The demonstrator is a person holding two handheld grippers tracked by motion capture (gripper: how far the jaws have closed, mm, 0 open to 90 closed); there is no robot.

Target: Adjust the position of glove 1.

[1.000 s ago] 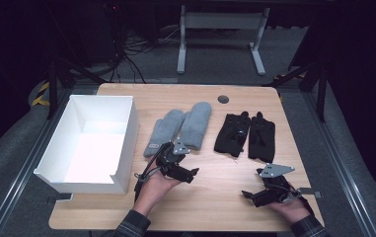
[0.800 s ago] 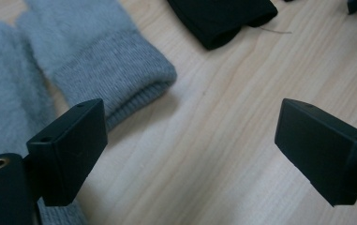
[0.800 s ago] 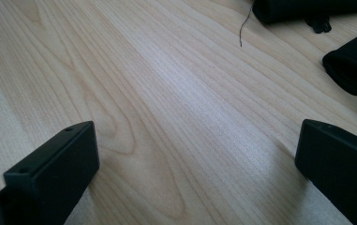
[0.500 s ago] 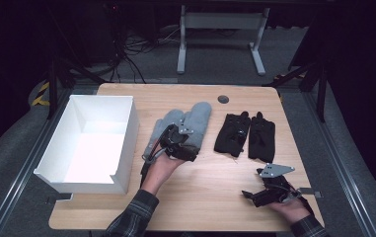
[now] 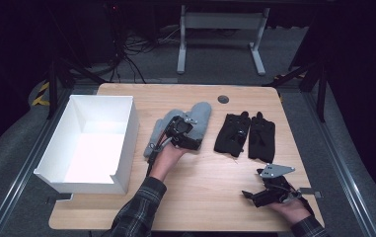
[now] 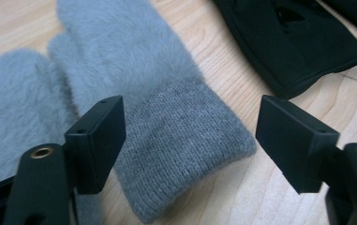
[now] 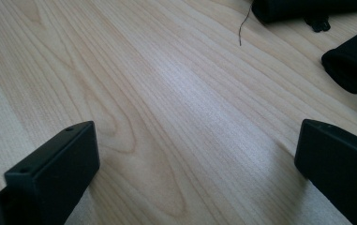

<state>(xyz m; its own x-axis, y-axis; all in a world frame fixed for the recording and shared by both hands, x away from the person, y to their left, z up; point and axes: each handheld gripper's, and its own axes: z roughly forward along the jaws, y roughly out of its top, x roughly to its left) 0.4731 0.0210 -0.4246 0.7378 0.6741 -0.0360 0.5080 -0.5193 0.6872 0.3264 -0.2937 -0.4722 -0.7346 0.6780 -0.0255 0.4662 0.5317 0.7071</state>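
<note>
The left gripper (image 5: 189,140) hangs over the knitted cuff of a fluffy grey mitten (image 6: 167,117). Its fingers (image 6: 96,140) are apart on both sides of the cuff and have just been closing in, but they do not press it. This mitten lies on the wooden surface (image 5: 210,197), touching a second grey mitten (image 6: 17,112) at its 9 o'clock. Two black gloves (image 5: 244,134) lie at its 3 o'clock. The right gripper (image 5: 254,195) rests low over bare wood at 5 o'clock from the mittens, fingers wide apart. A white box (image 5: 126,143) sits at 9 o'clock.
</note>
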